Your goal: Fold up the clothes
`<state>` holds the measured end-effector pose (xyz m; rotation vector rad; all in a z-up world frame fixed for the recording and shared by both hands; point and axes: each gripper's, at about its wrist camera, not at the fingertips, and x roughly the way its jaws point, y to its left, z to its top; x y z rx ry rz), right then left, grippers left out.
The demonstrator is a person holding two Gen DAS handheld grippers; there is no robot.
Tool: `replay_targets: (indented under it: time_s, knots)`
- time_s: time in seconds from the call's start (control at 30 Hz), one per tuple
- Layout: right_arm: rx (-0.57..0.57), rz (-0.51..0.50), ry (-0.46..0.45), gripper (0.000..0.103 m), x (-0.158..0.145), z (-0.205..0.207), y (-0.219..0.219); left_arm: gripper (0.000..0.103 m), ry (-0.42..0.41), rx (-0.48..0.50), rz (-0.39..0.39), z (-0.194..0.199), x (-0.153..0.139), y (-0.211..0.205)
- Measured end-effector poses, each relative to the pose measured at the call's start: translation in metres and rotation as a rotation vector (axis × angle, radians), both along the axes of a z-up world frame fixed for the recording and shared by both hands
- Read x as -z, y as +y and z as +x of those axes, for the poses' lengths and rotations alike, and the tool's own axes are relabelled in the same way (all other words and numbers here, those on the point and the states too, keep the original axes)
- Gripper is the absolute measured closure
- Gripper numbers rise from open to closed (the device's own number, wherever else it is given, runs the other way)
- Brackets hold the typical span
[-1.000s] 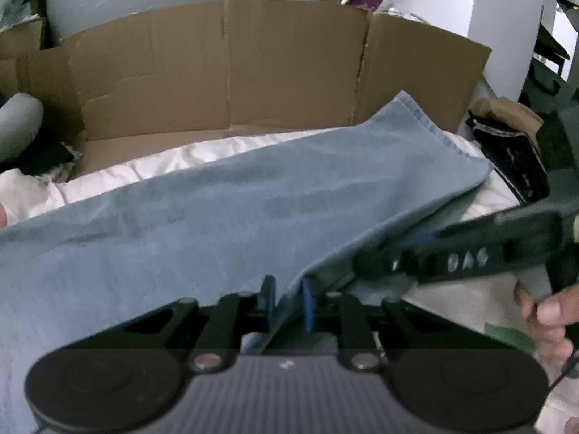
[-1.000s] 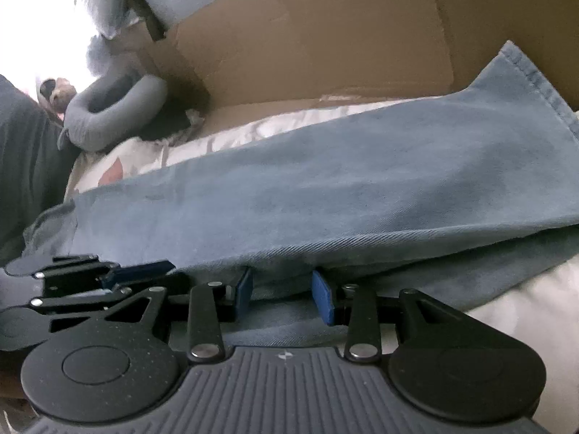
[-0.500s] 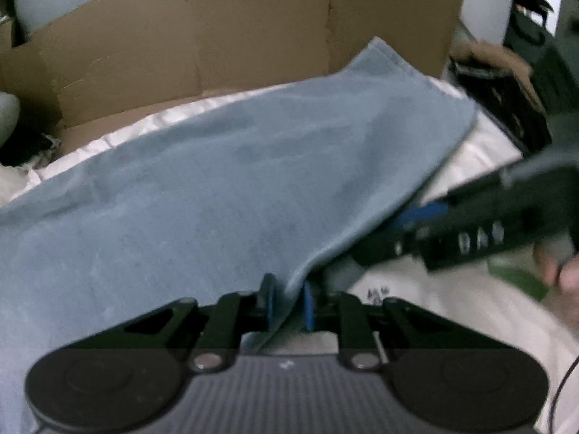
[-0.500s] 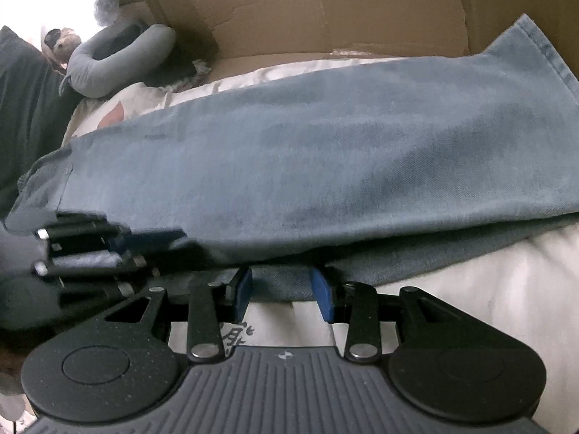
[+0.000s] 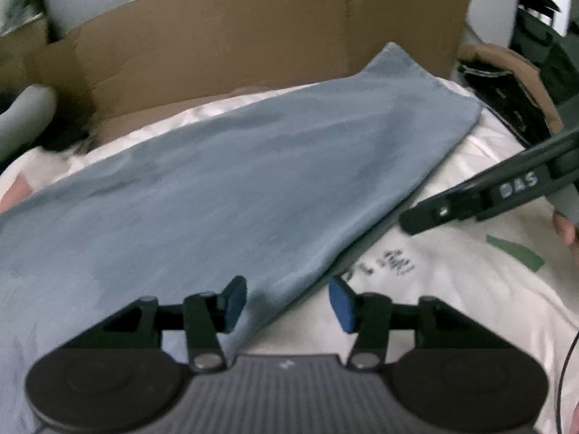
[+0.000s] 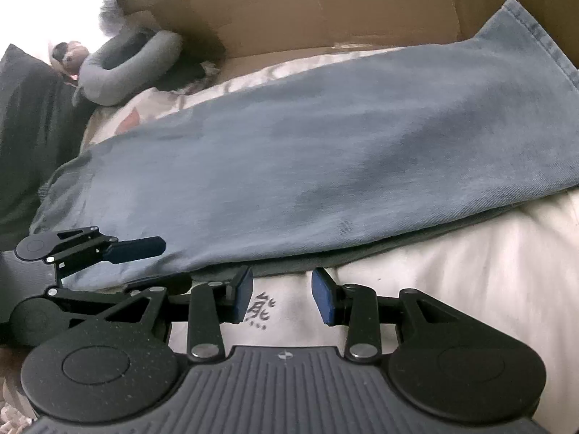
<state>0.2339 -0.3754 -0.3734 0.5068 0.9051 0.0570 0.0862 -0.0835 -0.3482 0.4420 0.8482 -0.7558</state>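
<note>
A pair of light blue jeans [image 5: 231,188] lies flat across a white bedsheet [image 5: 452,289], folded lengthwise with one leg over the other; it also shows in the right wrist view [image 6: 325,166]. My left gripper [image 5: 287,303] is open, its jaws straddling the jeans' near edge without holding it. My right gripper [image 6: 282,294] is open and empty over the sheet, just short of the jeans' edge. The right gripper's finger shows at the right of the left wrist view [image 5: 470,202]. The left gripper shows at the left of the right wrist view [image 6: 119,253].
A flattened cardboard box [image 5: 253,43] stands behind the bed. A grey neck pillow [image 6: 130,68] lies at the far left. A dark bag [image 5: 506,94] sits at the far right. The sheet has printed characters [image 6: 258,311].
Both grippers have opened and let go of the jeans' edge. They have drawn back a little; the jeans now lie flat on the sheet.
</note>
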Motion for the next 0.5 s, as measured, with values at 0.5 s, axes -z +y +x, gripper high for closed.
replay_targets:
  time_s: [0.5]
  knots:
    - [-0.053, 0.007, -0.021, 0.060, -0.005, 0.009, 0.025, 0.028, -0.091, -0.114, 0.138, 0.005, 0.008, 0.067]
